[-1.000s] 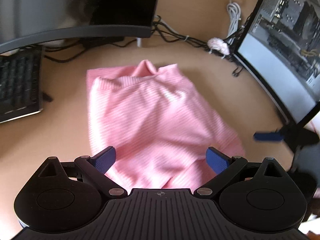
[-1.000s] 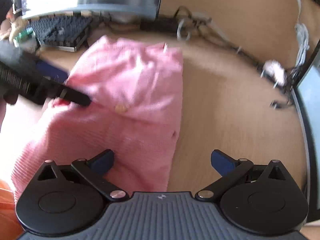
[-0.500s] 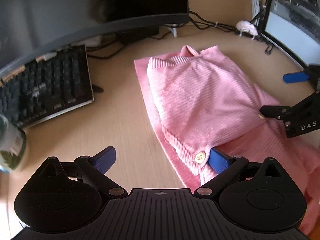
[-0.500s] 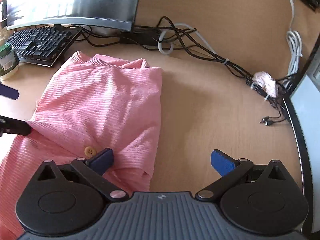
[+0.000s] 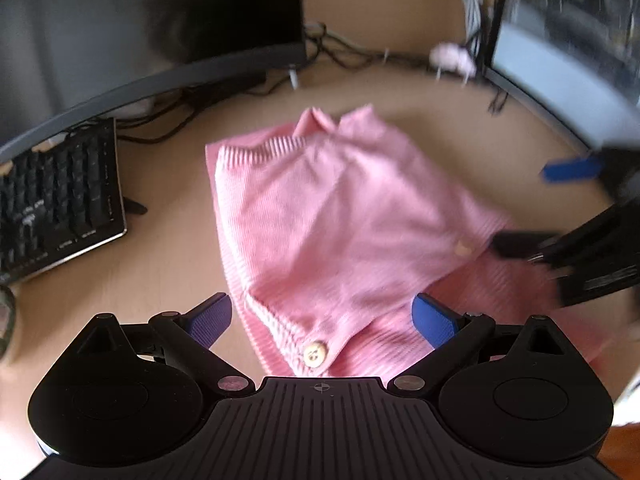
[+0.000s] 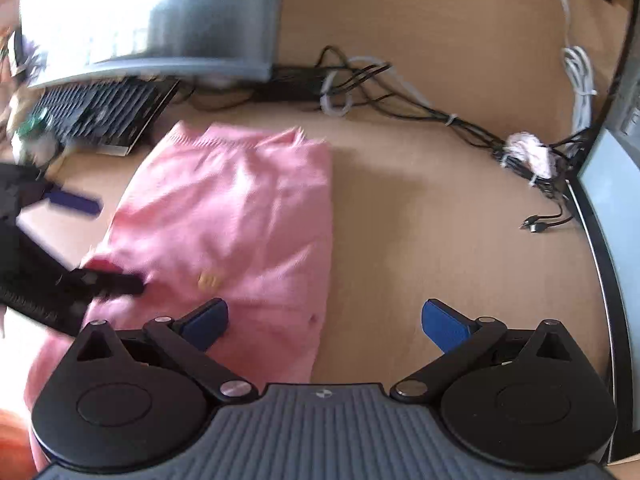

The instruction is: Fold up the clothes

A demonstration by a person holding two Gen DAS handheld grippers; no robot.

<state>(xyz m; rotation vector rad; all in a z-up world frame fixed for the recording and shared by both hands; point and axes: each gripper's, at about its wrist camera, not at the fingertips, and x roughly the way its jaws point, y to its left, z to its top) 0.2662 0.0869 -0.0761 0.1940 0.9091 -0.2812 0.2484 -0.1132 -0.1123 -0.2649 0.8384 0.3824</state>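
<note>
A pink ribbed cardigan [image 5: 340,224] with cream buttons lies partly folded on the wooden desk [image 5: 168,248]; it also shows in the right wrist view [image 6: 240,216]. My left gripper [image 5: 322,318] is open, its fingers spread on either side of the near buttoned edge. My right gripper [image 6: 324,320] is open over the garment's right edge. Each gripper shows blurred in the other's view: the right one [image 5: 560,216] at the cardigan's right side, the left one [image 6: 76,240] at its left side.
A black keyboard [image 5: 56,204] lies left of the cardigan. A curved monitor [image 5: 152,32] stands behind it and a second screen [image 5: 568,40] at the right. Tangled cables [image 6: 400,96] and a loose plug [image 6: 536,226] lie at the back right.
Both views have shifted and are blurred by motion. The left gripper has swung right, so the buttoned edge now lies between its fingers. Both grippers stay open.
</note>
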